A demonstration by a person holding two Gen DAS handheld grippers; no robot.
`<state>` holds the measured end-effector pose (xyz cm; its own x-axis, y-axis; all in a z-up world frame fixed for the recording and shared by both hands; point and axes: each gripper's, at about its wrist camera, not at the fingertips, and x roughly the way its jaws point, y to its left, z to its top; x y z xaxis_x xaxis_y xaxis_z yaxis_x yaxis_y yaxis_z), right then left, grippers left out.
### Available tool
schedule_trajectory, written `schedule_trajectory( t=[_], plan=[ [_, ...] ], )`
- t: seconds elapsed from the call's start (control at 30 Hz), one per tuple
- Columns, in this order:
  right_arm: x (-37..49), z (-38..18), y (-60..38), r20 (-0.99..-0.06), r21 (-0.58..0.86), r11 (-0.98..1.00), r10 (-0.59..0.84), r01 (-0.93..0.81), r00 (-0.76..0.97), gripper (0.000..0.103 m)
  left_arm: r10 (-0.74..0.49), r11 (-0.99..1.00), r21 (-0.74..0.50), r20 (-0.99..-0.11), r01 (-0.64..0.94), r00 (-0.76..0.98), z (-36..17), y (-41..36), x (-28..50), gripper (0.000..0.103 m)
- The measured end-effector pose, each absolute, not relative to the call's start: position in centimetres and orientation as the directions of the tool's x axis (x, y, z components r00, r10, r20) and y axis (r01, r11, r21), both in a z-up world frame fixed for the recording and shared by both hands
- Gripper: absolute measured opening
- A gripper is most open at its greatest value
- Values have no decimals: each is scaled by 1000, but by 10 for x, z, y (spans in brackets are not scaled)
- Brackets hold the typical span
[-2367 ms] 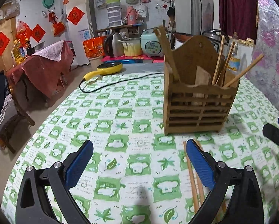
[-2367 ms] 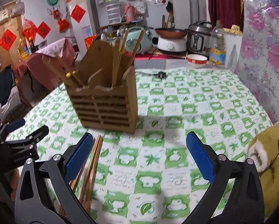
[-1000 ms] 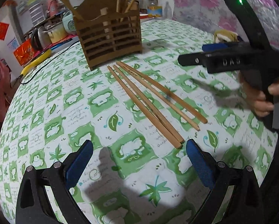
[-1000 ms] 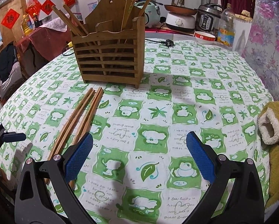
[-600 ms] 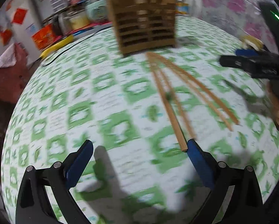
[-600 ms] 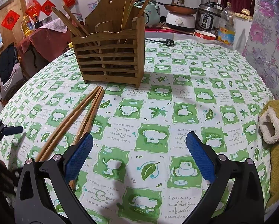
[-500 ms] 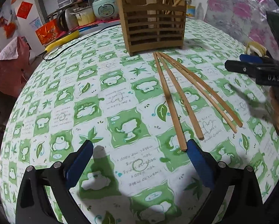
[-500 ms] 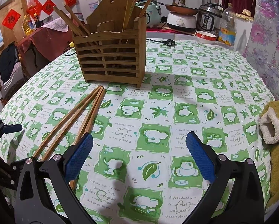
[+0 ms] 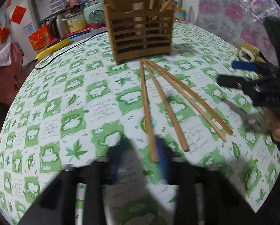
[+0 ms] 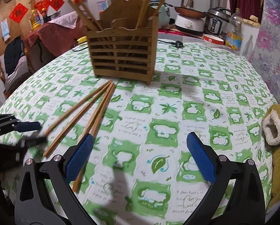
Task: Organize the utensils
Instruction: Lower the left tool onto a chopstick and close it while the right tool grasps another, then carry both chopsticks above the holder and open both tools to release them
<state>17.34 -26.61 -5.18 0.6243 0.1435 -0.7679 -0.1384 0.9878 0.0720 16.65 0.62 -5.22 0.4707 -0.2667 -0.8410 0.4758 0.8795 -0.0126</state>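
Note:
Several wooden chopsticks [image 9: 164, 101] lie fanned on the green-patterned tablecloth in front of a slatted wooden utensil holder [image 9: 140, 31] that has more chopsticks standing in it. My left gripper [image 9: 138, 161] is blurred, its jaws partly closed around the near end of the leftmost chopstick [image 9: 147, 112]. In the right wrist view the same chopsticks [image 10: 91, 110] and holder [image 10: 121, 52] show, and the left gripper [image 10: 30, 133] is at the far left. My right gripper [image 10: 138, 153] is open and empty above the cloth.
A yellow-brown plush slipper [image 10: 276, 131] lies at the table's right edge. A black cable [image 9: 68, 46] and a yellow handle [image 9: 53, 47] lie at the far side. Cookers, a bottle and a bowl [image 10: 214, 40] stand behind the table.
My left gripper's jaws have closed in from wide open around the leftmost chopstick's near end. My right gripper has moved slightly closer to the chopsticks.

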Motion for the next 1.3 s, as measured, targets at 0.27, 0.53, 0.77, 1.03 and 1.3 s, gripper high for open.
schedule_trajectory(
  t=[0.27,0.53,0.77,1.03,1.3],
  plan=[
    [140,-58,-246,-790,118,941,282,-316,545,71,-300,894,-84,-840,440,451,-52,15,172,9],
    [131,-64,-231,-818,139,911,327,-388,474,46,-291,887,-58,-842,459,454,-52,10,168,17],
    [122,-67,-227,-821,127,905,326,-406,468,41,-284,884,-45,-843,466,457,-52,8,167,19],
    [122,-66,-251,-810,175,926,329,-336,486,6,-291,891,-59,-834,450,468,-49,12,168,6],
    [122,-39,-275,-750,183,945,312,-269,584,6,-289,915,-63,-791,399,539,-26,24,164,6]
  ],
)
